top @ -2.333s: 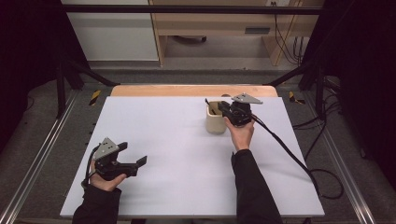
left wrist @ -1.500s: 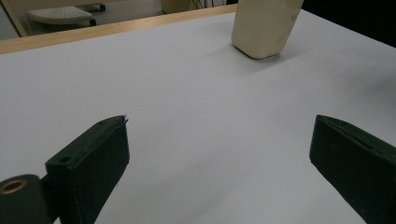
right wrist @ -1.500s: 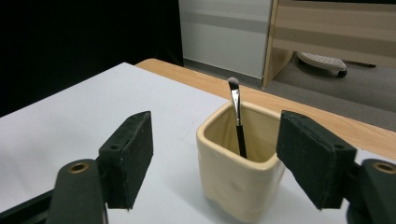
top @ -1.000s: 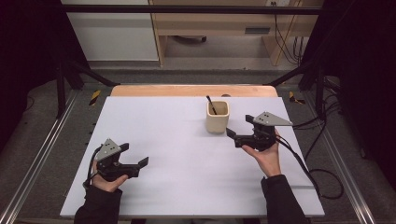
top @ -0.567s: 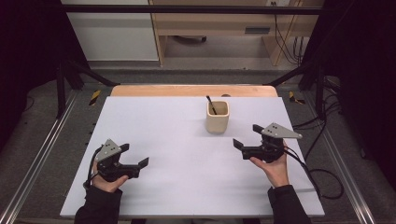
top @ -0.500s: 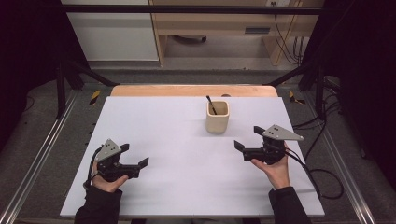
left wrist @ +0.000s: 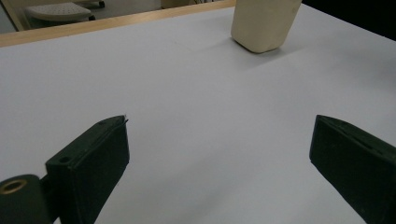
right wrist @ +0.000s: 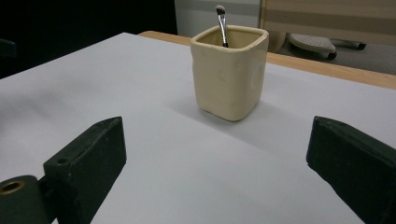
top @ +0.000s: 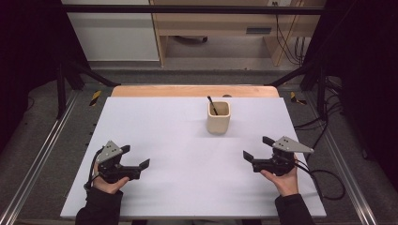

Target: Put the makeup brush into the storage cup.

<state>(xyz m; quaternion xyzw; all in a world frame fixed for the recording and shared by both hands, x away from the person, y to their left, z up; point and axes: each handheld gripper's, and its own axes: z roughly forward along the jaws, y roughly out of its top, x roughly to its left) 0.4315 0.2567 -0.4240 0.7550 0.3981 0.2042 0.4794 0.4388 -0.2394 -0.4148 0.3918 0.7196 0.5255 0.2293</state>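
A cream square cup stands upright on the white table top, toward the back and right of centre. A thin dark-handled brush leans inside it, and its tip pokes above the rim. My left gripper rests low at the front left, open, nothing between its jaws. At the front right my right gripper is open and holds nothing, well short of the cup. In the left gripper view the cup sits far off at the top.
A wooden strip runs along the table's far edge. Metal rails flank the table on both sides. Cables trail off at the right, near the right gripper. A shelf unit stands beyond the table.
My right gripper has drawn back from the cup toward the front right, leaving the brush inside the cup. The left gripper has stayed in place.
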